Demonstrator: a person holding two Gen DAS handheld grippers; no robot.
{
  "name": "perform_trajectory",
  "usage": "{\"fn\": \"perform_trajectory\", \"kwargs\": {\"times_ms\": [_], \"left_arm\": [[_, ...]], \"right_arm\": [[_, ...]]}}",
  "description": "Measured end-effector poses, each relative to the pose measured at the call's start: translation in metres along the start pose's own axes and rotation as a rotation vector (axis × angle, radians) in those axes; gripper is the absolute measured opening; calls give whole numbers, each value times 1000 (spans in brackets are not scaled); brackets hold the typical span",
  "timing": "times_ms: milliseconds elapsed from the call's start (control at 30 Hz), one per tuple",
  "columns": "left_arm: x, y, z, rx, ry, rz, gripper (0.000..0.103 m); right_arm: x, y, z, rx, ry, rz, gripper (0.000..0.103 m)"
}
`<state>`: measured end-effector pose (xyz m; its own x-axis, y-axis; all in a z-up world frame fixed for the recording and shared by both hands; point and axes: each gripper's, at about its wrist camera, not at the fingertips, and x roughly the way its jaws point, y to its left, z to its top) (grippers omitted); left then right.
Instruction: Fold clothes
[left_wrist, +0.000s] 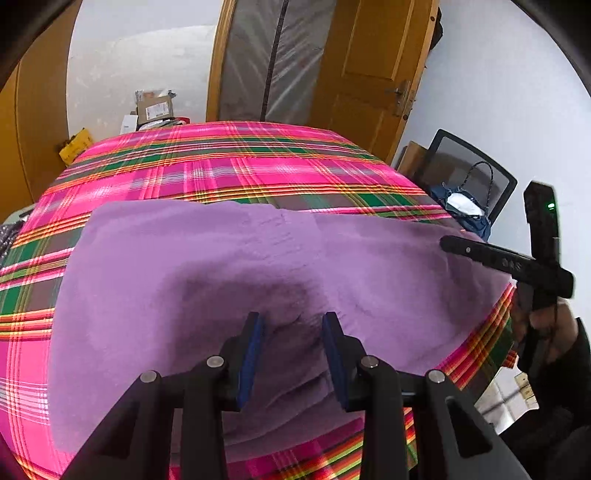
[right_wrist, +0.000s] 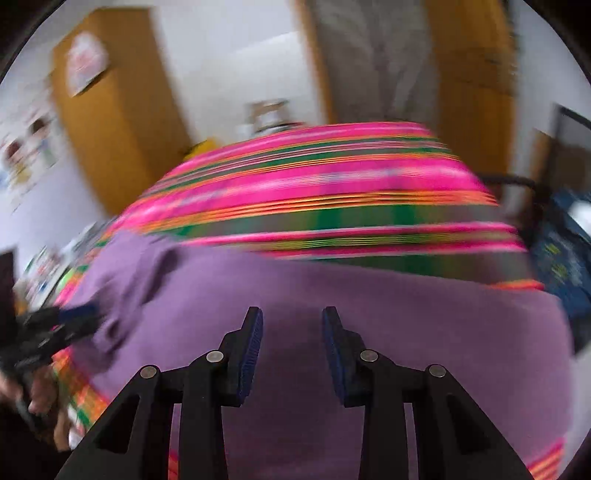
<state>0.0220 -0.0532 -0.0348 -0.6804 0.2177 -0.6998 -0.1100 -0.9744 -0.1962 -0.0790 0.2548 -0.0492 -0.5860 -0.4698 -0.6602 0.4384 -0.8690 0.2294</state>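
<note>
Plaid-covered bed (left_wrist: 229, 162) seen carrying purple garment (left_wrist: 207, 266), spread flat on bed's near half, long axis running across bed, side to side. Left gripper (left_wrist: 293, 328) held over garment's near-middle wrinkles, jaws released, nothing grasped. Right gripper (right_wrist: 292, 325) placed above garment's flat part, toward its right end; jaws parted, nothing between; view blurred. Near hem judged equally reachable by both.

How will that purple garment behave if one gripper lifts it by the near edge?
The purple garment will probably go floppy: it lies flat with soft creases by the left gripper. Its fuzzy surface suggests decent grip rather than slipping. Spread over the plaid cloth, it will likely drape and drag rather than rise flat.
</note>
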Motion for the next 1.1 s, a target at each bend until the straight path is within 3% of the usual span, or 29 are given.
{"fn": "perform_trajectory", "kwargs": {"times_ms": [100,200,267,400,533,667,833,1100], "left_arm": [[2,0,1,-11,5,-4,34],[5,1,0,-22,7,-3,35],[5,2,0,-32,7,-4,35],[7,4,1,-40,8,1,36],[2,-3,1,-32,-5,41,35],[-7,-14,0,-10,-51,73,35],[3,-23,-5,20,-33,115,35],[-6,-28,7,42,-70,132,35]], "right_arm": [[-1,-43,4,88,1,-92,34],[-5,-74,10,176,-18,-86,34],[-8,-82,14,185,-25,-137,34],[-10,-79,17,170,-22,-128,34],[-17,-54,22,111,-34,-57,34],[-12,-6,36,-25,-34,66,34],[11,52,46,-154,7,197,34],[29,84,45,-193,65,266,34]]}}
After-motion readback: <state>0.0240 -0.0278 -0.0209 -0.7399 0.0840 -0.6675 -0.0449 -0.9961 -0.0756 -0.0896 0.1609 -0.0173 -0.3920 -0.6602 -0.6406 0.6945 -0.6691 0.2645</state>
